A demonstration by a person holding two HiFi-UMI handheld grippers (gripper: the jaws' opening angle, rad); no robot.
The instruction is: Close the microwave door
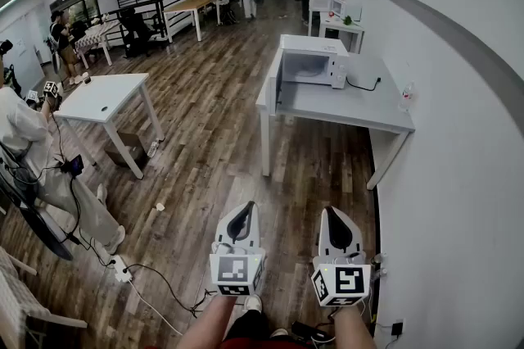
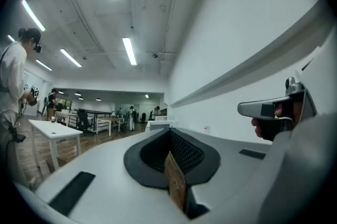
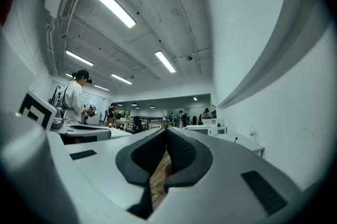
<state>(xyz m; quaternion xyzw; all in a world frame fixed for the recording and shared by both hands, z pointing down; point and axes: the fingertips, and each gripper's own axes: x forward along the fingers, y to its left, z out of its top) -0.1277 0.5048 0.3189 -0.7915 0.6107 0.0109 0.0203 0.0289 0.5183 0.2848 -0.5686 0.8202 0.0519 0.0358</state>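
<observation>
Big open office, wood floor point(image 1: 205, 134). White wall on the right.

White table point(image 1: 352, 106) stands against that wall. Microwave point(image 1: 309, 67) sits on its far left end, upright. Door point(image 1: 278, 81) is swung open on its left side, cavity showing. Any print on the microwave is too small to read.

Second white table point(image 1: 98, 97) mid-left, well apart from the first. Person in white point(image 1: 24, 134) at the left edge, more ppl far back.

Left gripper point(image 1: 243, 212) and right gripper point(image 1: 331, 215) are low in the head view, side by side, both pointing fwd, roughly level. Both sets of jaws are closed w/ nothing between them; only a sliver of floor shows past the pads in each gripper view. Marker cubes point(image 1: 237, 272) carry b/w square patterns, no text.

Microwave vs jaws: well ahead of both tips, across open floor, no contact. It's closer in line w/ the right gripper.

Small stuff: black cable point(image 1: 364, 83) on the table right of the microwave, clear bottle point(image 1: 406, 96) by the wall, power strip point(image 1: 121, 268) on the floor lower left.
</observation>
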